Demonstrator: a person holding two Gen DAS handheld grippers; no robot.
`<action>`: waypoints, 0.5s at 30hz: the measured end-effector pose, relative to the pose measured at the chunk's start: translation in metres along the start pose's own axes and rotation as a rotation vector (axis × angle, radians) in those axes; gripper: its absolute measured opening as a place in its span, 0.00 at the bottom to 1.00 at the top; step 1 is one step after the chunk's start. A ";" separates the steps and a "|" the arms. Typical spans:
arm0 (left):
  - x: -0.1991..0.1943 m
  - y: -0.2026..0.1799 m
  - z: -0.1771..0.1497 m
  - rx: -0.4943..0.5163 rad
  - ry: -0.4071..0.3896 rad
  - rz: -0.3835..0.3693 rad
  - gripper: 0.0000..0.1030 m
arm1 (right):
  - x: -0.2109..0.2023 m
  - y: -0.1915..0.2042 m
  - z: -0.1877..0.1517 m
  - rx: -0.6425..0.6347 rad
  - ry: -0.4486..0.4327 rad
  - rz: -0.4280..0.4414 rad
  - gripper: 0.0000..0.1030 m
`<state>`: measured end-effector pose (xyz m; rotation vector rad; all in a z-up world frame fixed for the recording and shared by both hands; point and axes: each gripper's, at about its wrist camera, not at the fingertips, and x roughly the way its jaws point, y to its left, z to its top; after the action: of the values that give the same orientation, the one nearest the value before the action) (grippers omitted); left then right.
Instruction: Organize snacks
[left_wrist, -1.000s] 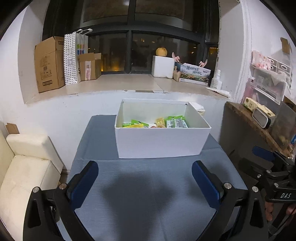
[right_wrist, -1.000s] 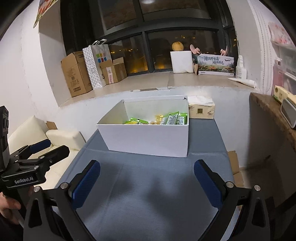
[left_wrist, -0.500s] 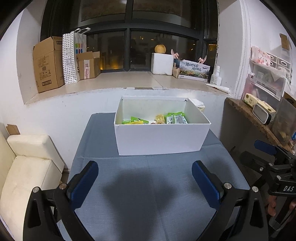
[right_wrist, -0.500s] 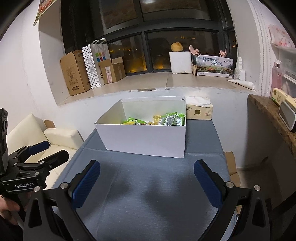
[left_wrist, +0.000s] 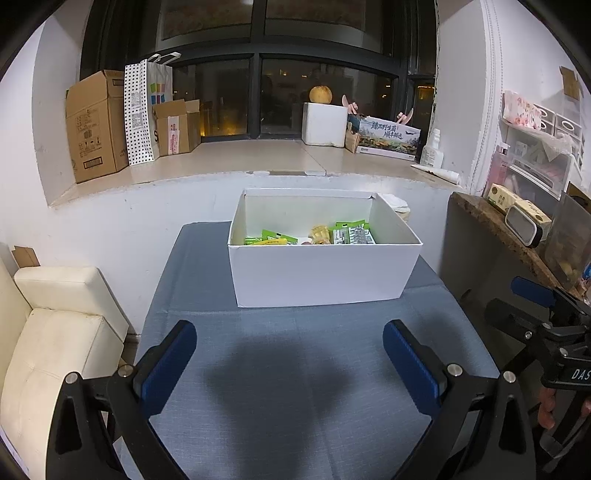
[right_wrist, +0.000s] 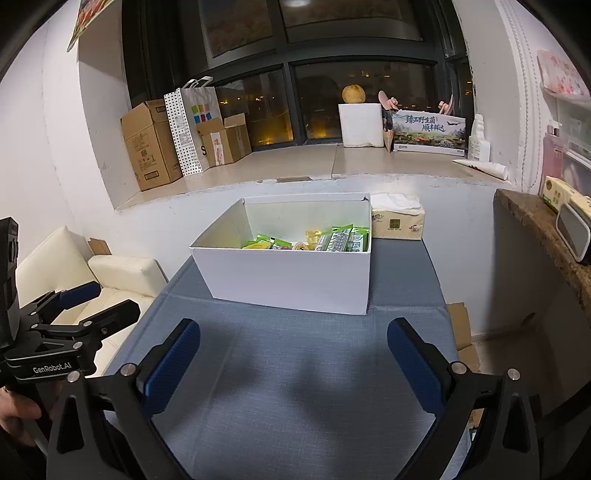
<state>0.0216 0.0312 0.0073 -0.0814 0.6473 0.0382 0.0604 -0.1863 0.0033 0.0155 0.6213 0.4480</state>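
A white open box (left_wrist: 317, 275) stands on the blue-grey table (left_wrist: 288, 387); it also shows in the right wrist view (right_wrist: 291, 277). Several snack packets lie inside: green packets (left_wrist: 351, 234) (right_wrist: 341, 238), yellow-green ones (left_wrist: 269, 239) and a small yellow item (left_wrist: 319, 232). My left gripper (left_wrist: 290, 354) is open and empty, over the table well in front of the box. My right gripper (right_wrist: 293, 354) is open and empty, also in front of the box. Each gripper shows at the edge of the other's view (left_wrist: 543, 325) (right_wrist: 70, 317).
A tissue pack (right_wrist: 397, 221) lies on the table behind the box at the right. A cream sofa (left_wrist: 55, 325) stands left of the table. A wooden shelf (left_wrist: 509, 236) with small items is at the right. A window ledge holds cardboard boxes (left_wrist: 96, 125).
Both grippers have drawn back a little from the box, which looks slightly smaller and farther. Both stay open and empty.
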 end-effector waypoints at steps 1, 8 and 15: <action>0.000 0.000 0.000 0.000 -0.001 -0.001 1.00 | 0.000 0.000 0.000 0.000 0.000 0.001 1.00; 0.001 0.000 0.000 0.000 -0.002 -0.004 1.00 | -0.001 0.002 0.000 -0.001 0.004 0.000 1.00; 0.000 -0.001 0.000 0.000 -0.002 -0.008 1.00 | 0.000 0.002 -0.001 -0.001 0.008 -0.002 1.00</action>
<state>0.0217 0.0306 0.0071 -0.0840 0.6447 0.0304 0.0592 -0.1848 0.0028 0.0123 0.6291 0.4470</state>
